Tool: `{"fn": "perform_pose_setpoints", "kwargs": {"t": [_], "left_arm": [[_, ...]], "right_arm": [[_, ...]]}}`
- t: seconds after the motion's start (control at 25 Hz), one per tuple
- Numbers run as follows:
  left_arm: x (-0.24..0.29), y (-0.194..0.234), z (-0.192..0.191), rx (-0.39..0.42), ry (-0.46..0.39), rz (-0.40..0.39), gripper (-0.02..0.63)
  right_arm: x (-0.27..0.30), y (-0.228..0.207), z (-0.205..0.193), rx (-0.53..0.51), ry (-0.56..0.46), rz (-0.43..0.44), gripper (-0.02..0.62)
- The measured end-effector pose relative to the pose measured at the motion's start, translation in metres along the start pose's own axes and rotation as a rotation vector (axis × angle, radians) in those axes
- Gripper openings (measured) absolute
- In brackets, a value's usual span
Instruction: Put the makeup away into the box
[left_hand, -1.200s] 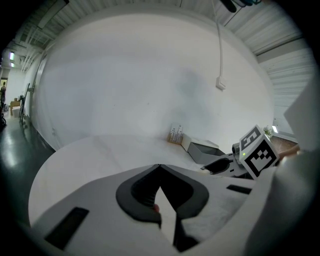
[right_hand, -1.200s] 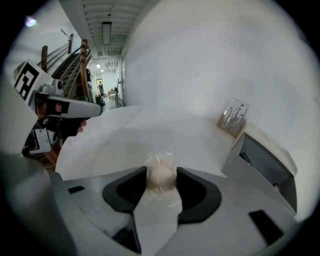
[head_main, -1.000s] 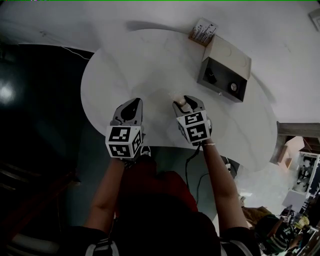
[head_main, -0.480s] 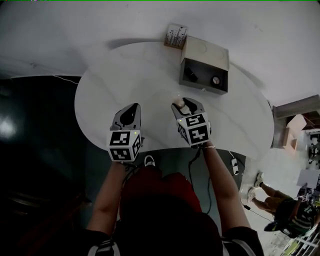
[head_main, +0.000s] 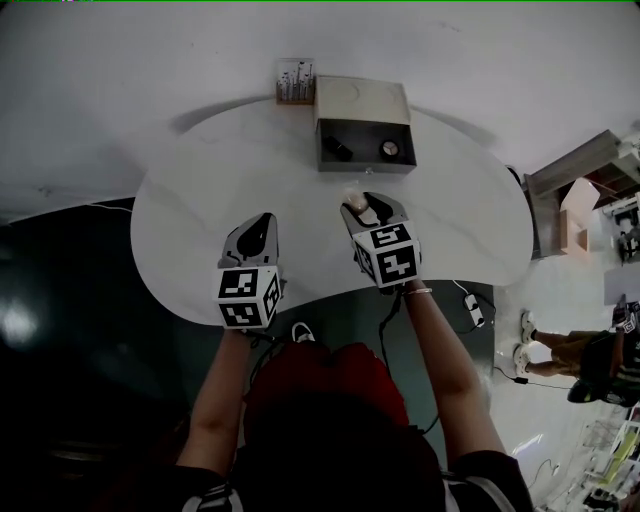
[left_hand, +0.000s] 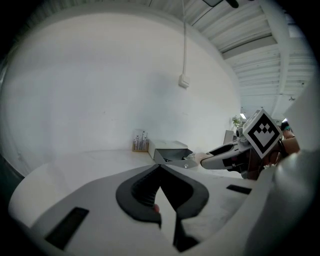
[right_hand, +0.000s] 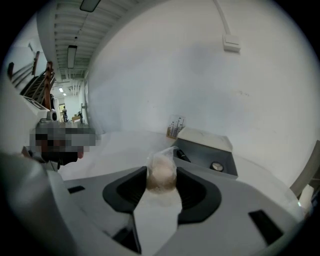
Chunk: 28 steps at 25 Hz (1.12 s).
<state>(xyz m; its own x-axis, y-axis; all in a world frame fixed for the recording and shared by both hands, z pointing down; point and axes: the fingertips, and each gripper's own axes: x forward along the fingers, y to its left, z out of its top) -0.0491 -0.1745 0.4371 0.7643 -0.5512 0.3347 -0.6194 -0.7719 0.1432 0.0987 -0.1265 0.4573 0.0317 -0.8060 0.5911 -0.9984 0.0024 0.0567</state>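
Note:
A grey box (head_main: 362, 135) stands open at the far side of the white round table (head_main: 180, 220), its lid tipped back. Inside lie a black item (head_main: 338, 150) and a small round item (head_main: 389, 148). My right gripper (head_main: 365, 206) hovers over the table short of the box, shut on a beige makeup puff in a clear wrapper (right_hand: 161, 172). In the right gripper view the box (right_hand: 205, 150) is just ahead. My left gripper (head_main: 260, 224) hangs to the left with its jaws together (left_hand: 160, 167) and nothing in them.
A small printed card stand (head_main: 294, 82) sits at the table's back edge, left of the box. A white wall runs behind the table. A cable and a plug strip (head_main: 470, 308) lie on the floor at the right, where a person (head_main: 590, 352) stands.
Both grippers have risen and moved farther over the table toward the box, the puff still held in the right one. The head view has swung, so the box now lies straight ahead.

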Motion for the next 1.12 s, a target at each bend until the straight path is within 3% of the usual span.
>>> {"fn": "perform_pose_setpoints", "kwargs": {"t": [0.52,0.72,1.12], "left_arm": [[0.021,-0.036,-0.003,0.024,0.041,-0.097,0.021],[0.035,-0.042,0.0,0.033,0.05,-0.112,0.021],[0.071,-0.044,0.005,0.035,0.062,-0.096,0.021]], "right_arm": [[-0.019,-0.062,-0.011,0.095,0.0,-0.144,0.195],[-0.014,-0.082,-0.012,0.151,0.002,-0.157,0.195],[0.015,-0.118,-0.002,0.12,0.024,-0.161,0.195]]}}
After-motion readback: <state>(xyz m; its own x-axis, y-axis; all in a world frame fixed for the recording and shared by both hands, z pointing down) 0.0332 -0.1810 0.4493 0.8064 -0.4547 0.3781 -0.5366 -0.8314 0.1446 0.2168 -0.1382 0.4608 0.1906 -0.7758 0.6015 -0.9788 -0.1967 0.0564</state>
